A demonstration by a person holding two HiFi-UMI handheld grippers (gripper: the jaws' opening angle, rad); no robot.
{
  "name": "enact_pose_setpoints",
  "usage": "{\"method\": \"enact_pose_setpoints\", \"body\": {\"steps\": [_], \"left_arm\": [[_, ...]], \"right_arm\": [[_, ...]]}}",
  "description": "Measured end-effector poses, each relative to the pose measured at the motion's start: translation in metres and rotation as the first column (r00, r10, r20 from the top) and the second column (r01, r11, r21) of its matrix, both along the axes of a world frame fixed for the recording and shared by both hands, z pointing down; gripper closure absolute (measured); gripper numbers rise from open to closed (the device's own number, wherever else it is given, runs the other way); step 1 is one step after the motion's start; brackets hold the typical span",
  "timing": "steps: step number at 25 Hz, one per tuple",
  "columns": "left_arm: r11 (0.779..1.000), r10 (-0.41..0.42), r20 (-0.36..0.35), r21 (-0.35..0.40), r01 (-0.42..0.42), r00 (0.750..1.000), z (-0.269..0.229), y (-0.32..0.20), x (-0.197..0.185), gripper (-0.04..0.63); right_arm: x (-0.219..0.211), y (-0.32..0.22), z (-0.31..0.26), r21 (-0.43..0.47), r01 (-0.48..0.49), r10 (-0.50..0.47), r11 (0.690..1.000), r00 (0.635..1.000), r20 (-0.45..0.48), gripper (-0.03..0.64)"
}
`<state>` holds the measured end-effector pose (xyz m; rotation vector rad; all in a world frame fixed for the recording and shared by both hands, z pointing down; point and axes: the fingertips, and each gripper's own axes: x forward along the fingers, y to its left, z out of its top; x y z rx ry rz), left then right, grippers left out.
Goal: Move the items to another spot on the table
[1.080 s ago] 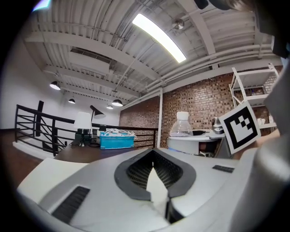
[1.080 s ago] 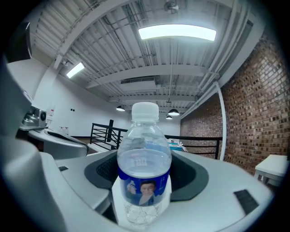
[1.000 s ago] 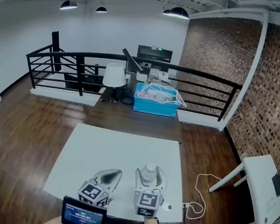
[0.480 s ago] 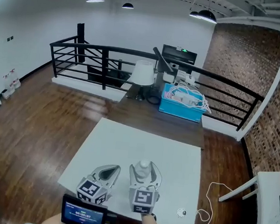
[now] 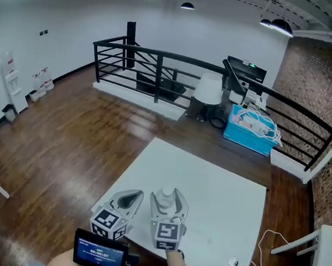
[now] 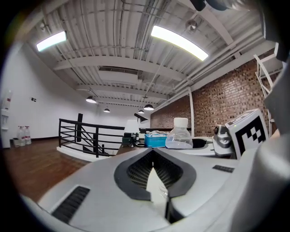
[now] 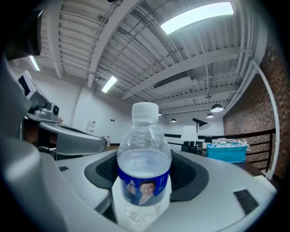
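The bottle (image 5: pixel 165 197) is held upright between the jaws of the right gripper (image 5: pixel 168 193), which are closed on its sides just above the blue label; in the head view only the white cap and shoulders are seen, and the base is hidden by the jaws, so whether it rests on the table (image 5: pixel 207 186) or is lifted cannot be told. The left gripper (image 5: pixel 136 197) is seen just beside it, its jaws pressed together at the tips with nothing between them. The hands behind both grippers are cut off by the lower edge, and the print on the small screen (image 5: pixel 99 253) below them is too small to be read. A small round thing (image 5: pixel 233 262) near the table's front right corner cannot be made out. Both grippers are placed close to the table's near left edge; a broad bare stretch of white tabletop is seen ahead and to the right. Beyond the far edge a lamp (image 5: pixel 208 90) and a blue crate (image 5: pixel 251 132) are seen against the railing (image 5: pixel 161 64)
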<state>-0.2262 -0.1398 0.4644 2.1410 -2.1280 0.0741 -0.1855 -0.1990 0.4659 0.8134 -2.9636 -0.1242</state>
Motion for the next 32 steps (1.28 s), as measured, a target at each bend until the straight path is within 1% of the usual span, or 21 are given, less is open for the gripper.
{"method": "enact_pose_setpoints", "body": {"steps": [7,14,17,25,28,32], "left_arm": [[0.993,-0.116,0.004,-0.017,0.116,0.993,0.004,0.043,-0.058,0.584],[0.984,-0.176,0.007,-0.04,0.176,0.984,0.018,0.075,-0.1,0.584],[0.979,-0.2,0.003,-0.05,0.2,0.98,0.022,0.084,-0.118,0.584],[0.973,-0.22,-0.002,-0.076,0.219,0.976,0.037,0.092,-0.15,0.584],[0.972,-0.225,-0.006,-0.076,0.224,0.974,0.04,0.09,-0.162,0.584],[0.975,-0.209,-0.003,-0.079,0.208,0.978,0.043,0.087,-0.168,0.584]], "right_arm": [[-0.068,0.042,0.015,-0.021,0.12,-0.12,0.993,0.993,-0.022,0.321],[-0.121,0.072,0.031,-0.062,0.191,-0.193,0.98,0.981,-0.026,0.321],[-0.144,0.079,0.041,-0.06,0.215,-0.217,0.975,0.976,-0.026,0.321],[-0.186,0.085,0.063,-0.08,0.231,-0.235,0.97,0.971,-0.038,0.321],[-0.196,0.085,0.069,-0.087,0.231,-0.235,0.969,0.971,-0.041,0.321],[-0.204,0.086,0.076,-0.074,0.228,-0.232,0.971,0.971,-0.053,0.318]]}}
